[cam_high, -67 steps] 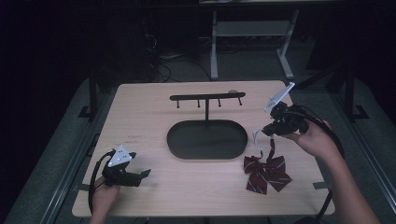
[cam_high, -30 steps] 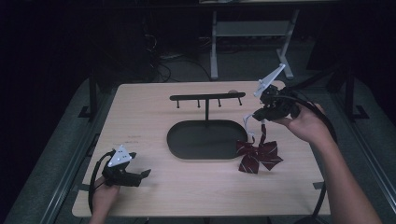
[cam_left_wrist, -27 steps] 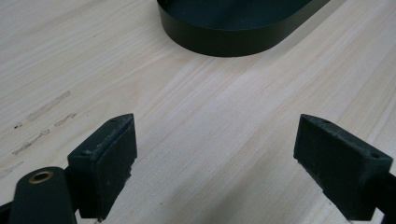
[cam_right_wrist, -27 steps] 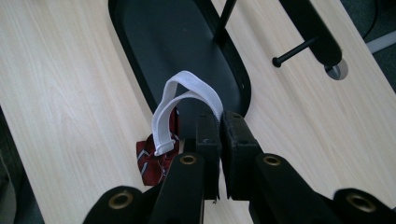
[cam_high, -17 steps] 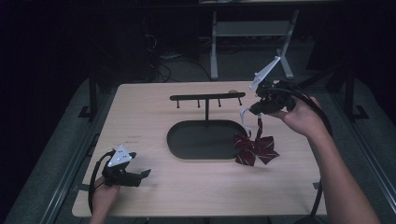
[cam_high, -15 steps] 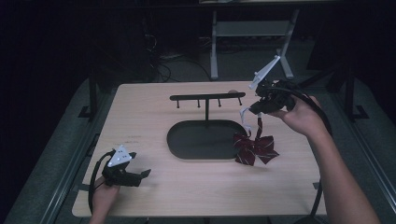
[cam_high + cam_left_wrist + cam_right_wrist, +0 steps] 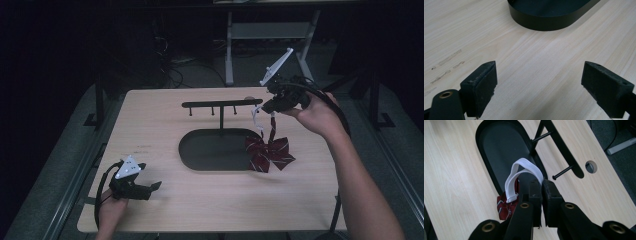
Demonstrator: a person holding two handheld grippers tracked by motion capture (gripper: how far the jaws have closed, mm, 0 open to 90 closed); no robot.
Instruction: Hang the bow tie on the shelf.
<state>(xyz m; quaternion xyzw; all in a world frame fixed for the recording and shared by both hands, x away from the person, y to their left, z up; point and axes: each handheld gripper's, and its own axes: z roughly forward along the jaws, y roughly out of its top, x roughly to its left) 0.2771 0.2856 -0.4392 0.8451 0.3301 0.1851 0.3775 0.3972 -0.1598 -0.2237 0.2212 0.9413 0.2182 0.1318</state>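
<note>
A dark red striped bow (image 7: 267,151) with a white elastic strap (image 7: 257,119) hangs from my right gripper (image 7: 270,108), which is shut on the strap. The bow's lower edge seems to touch the table by the right end of the black oval base (image 7: 216,149). In the right gripper view the strap (image 7: 524,171) loops out from the closed jaws, with the bow (image 7: 505,207) below. A black hanger stand (image 7: 222,104) with short pegs rises from the base, its right end near that gripper. My left gripper (image 7: 151,188) rests open at the table's front left, its pads (image 7: 481,85) wide apart over bare wood.
The light wood table (image 7: 165,125) has a round hole (image 7: 590,167) near its far edge by the stand's bar. Metal frame legs (image 7: 229,45) stand behind the table. The black base's rim (image 7: 544,23) lies ahead of the left gripper.
My right gripper has lifted the bow off the front right of the table and carried it up and leftward toward the stand's right end. The left gripper has stayed still.
</note>
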